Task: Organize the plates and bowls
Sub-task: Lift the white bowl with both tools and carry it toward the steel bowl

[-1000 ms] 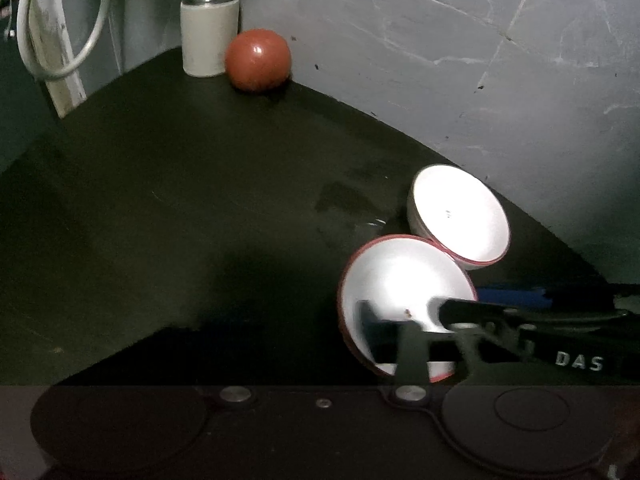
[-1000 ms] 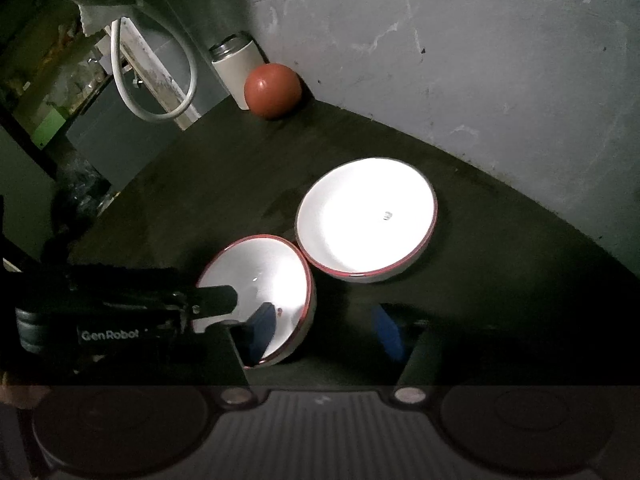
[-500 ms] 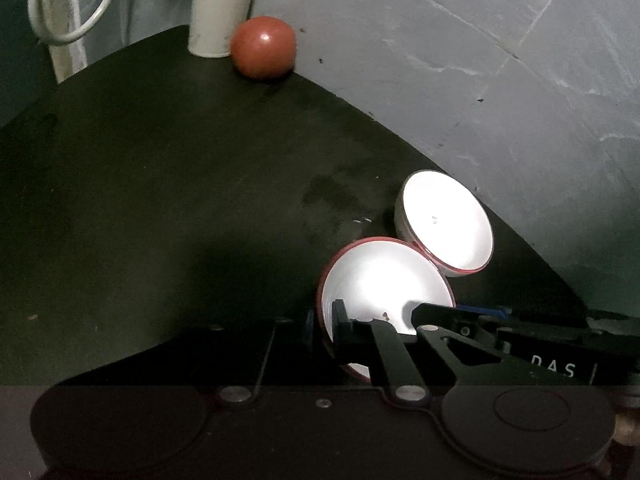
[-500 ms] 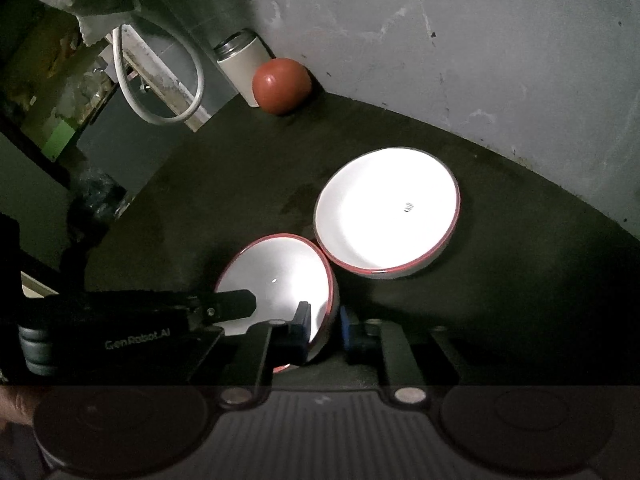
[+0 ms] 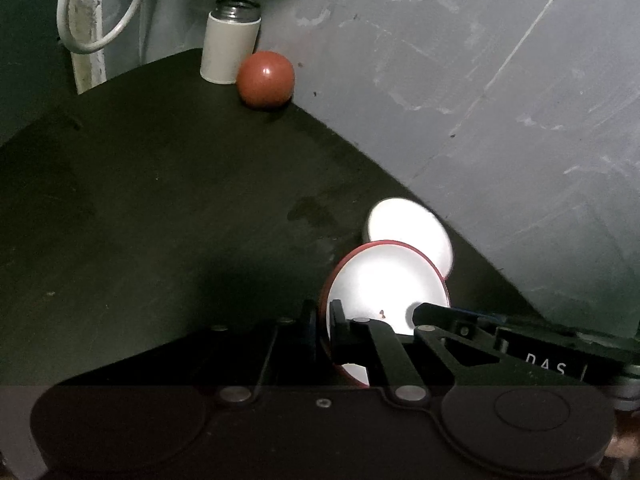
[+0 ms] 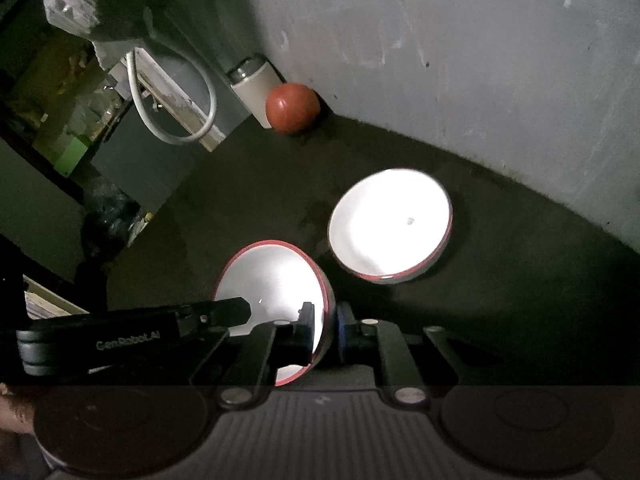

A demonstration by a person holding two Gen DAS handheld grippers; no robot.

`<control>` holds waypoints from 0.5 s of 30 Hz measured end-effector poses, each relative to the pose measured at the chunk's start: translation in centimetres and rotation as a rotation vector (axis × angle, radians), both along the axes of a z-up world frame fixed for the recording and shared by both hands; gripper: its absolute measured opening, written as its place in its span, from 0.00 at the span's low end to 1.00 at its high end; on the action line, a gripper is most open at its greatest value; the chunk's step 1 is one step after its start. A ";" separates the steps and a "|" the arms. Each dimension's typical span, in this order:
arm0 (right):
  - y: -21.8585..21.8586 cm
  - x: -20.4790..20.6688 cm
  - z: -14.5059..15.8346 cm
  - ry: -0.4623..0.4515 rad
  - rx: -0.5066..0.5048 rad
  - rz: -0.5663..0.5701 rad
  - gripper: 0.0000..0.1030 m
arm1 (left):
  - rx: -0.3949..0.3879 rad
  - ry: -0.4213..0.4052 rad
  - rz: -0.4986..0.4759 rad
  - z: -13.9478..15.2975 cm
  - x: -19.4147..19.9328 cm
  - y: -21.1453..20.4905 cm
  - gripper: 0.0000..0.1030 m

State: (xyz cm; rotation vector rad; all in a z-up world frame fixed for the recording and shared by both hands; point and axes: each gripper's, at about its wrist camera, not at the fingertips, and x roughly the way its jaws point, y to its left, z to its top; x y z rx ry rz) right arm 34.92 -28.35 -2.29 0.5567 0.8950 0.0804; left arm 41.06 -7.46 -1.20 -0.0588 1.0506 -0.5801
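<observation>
Both claws, the left gripper (image 5: 322, 322) and right gripper (image 6: 325, 322), pinch opposite rims of the near bowl (image 6: 276, 292) just beside the far bowl (image 6: 390, 224), apparently to nest them.

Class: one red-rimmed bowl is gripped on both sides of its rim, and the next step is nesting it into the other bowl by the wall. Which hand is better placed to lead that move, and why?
Probably the right. The right gripper clamps the near bowl on the rim nearest the far bowl; the left gripper clamps the opposite rim, farther away.
</observation>
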 end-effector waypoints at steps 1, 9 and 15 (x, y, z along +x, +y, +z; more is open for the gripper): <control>-0.1 -0.2 0.3 -0.007 -0.004 -0.001 0.09 | -0.008 0.004 0.004 0.2 -0.2 0.0 0.05; -1.3 -3.3 2.7 -0.055 -0.021 -0.014 0.09 | -0.054 0.003 -0.014 2.0 -3.4 -1.3 0.05; -2.7 -6.6 4.0 -0.072 -0.029 -0.024 0.09 | -0.085 0.039 -0.027 2.1 -5.9 -2.1 0.05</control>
